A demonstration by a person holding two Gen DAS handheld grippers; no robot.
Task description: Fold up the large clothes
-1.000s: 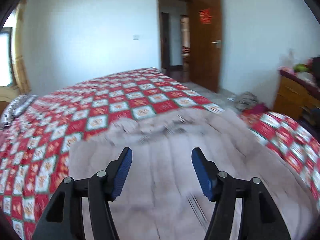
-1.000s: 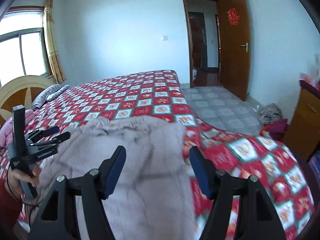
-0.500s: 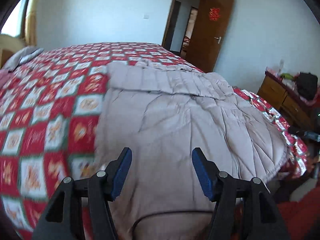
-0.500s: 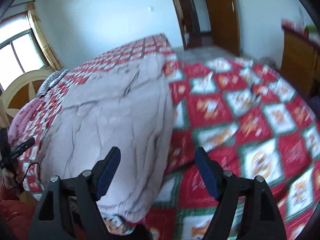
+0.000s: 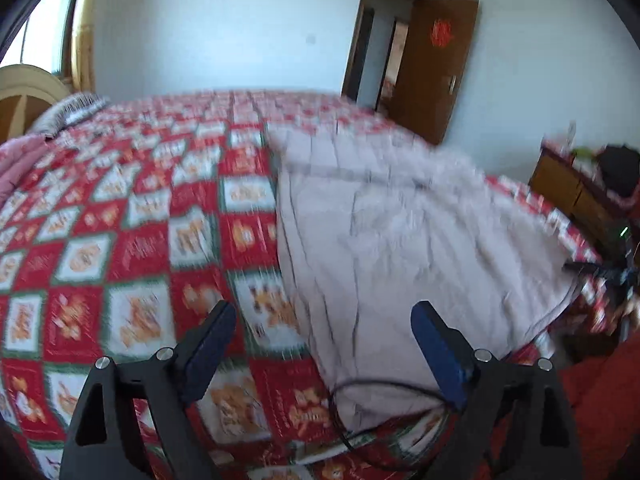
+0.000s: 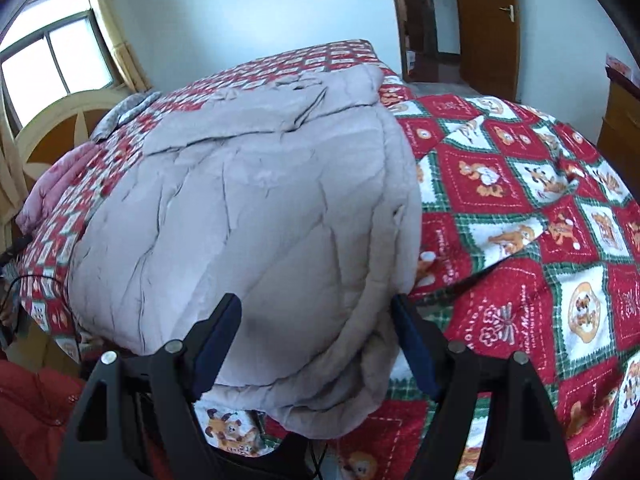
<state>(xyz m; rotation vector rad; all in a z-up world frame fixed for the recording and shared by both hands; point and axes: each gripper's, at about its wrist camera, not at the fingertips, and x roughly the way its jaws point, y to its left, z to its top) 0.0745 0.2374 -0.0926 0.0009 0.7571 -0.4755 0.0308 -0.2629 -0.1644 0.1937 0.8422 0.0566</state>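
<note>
The pale grey-pink quilted padded coat point(image 6: 256, 216) lies flat on the red patterned bed point(image 6: 520, 208), its near hem at the bed's edge. It looks soft, bulky and light, so it is best pinched at the hem corners. The left gripper point(image 5: 324, 344) is opening with nothing between its jaws, and the right gripper point(image 6: 316, 340) is spread wide over the hem without gripping it.

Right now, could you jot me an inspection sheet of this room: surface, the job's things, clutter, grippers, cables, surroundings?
Surface: bed under a red patterned cover.
Job's things: grey padded coat lying flat, near edge hanging over the bedside.
Clutter: pink cloth and a striped pillow at the headboard end.
Grippers: left hand-held gripper opening, nothing between its jaws; right hand-held gripper open, above the coat's near edge.
Cables: black cable looped over the coat's corner.
Surroundings: open wooden door, window, wooden dresser.
</note>
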